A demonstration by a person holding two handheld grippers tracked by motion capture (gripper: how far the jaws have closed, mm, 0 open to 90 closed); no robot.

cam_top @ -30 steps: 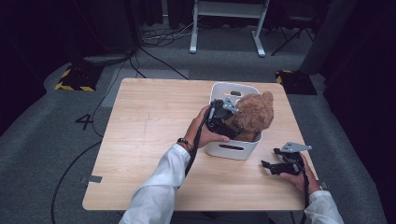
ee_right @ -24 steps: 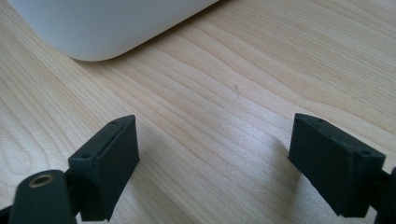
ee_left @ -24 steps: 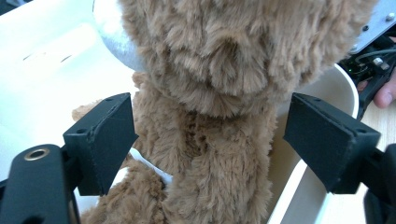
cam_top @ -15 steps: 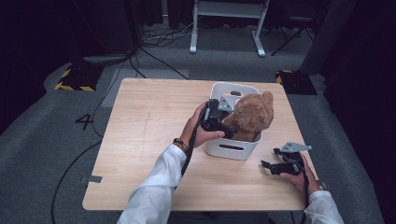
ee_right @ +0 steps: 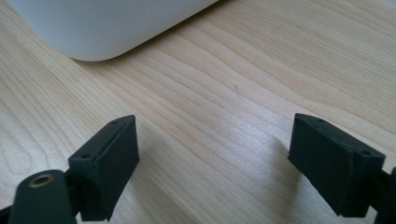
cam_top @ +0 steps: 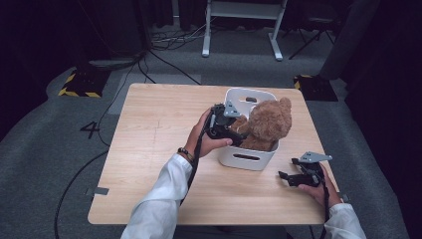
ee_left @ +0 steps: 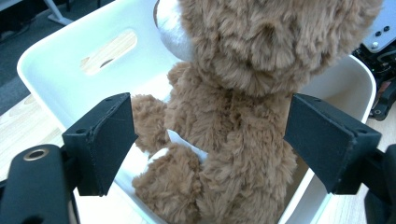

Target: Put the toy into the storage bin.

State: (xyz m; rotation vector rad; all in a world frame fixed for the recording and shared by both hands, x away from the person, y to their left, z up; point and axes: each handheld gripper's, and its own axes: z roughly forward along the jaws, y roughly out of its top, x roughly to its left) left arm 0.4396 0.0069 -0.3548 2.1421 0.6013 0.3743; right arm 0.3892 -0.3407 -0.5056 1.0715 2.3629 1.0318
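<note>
We see a brown teddy bear [cam_top: 266, 124] sitting in a white bin [cam_top: 246, 158] on the far right part of a wooden table [cam_top: 149, 149]; the bear sits up, and its head pokes out over the rim of the bin. The left gripper [cam_top: 230, 125] is held at the left side of the bin, right up by the bear. In the left gripper view the bear [ee_left: 233, 116] is between the two black jaws; the jaws are wide, and they have just been opening a bit more. The left jaw is by the bear's fuzzy arm and the right jaw is by its side; we see a small gap at each jaw, so the pads are not squeezing the bear. The white bin [ee_left: 65, 56] has a long hole for a handle in its wall.

The right gripper [cam_top: 288, 178] rests low on the table, near the front right corner of the bin but apart from it; in the right gripper view its jaws are wide with just bare table [ee_right: 224, 116] between them, and the round corner of the bin [ee_right: 93, 28] is at the top.
</note>
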